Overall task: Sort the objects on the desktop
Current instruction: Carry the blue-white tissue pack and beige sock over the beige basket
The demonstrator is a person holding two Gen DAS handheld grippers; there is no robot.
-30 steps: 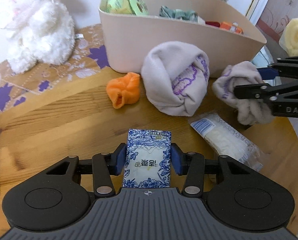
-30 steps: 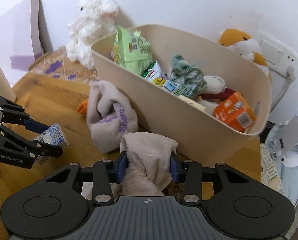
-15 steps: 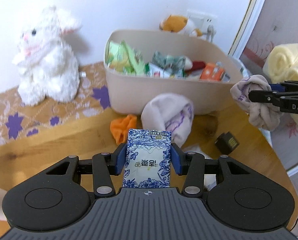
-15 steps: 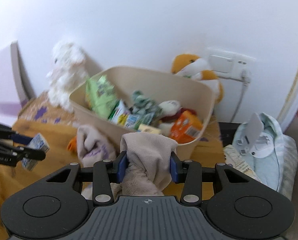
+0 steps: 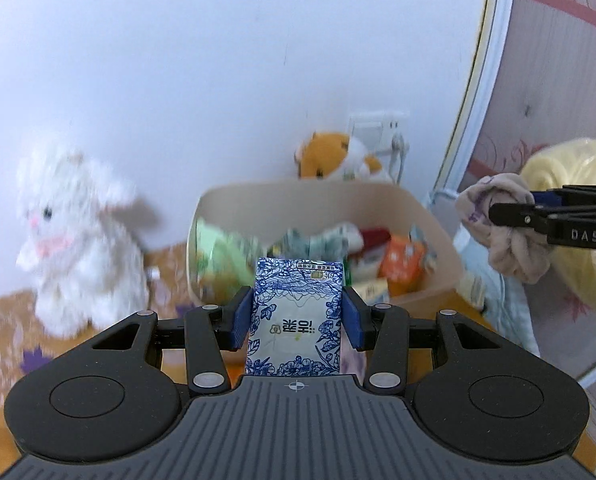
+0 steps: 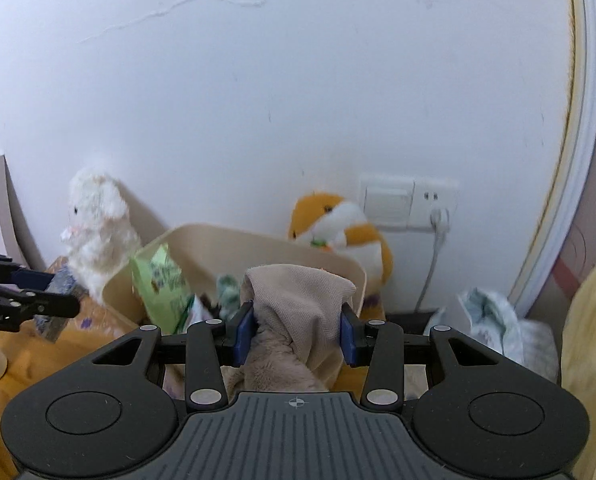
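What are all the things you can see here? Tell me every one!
Blue-and-white flowered tissue packet: one, held between the left gripper's fingers.
Beige rolled cloth with purple print: one, held between the right gripper's fingers.
Beige plastic bin: one, on the wooden table by the wall.
Green snack bag: one, standing in the bin's left end.
Orange carton: one, in the bin's right end.
White fluffy rabbit toy: one, left of the bin.
Orange-and-white hamster toy: one, behind the bin.
White wall socket with plug: one, on the wall.
Pale yellow rolled towel: one, far right.
Left gripper: black, blue pads, shut on the packet.
Right gripper: black, blue pads, shut on the cloth.
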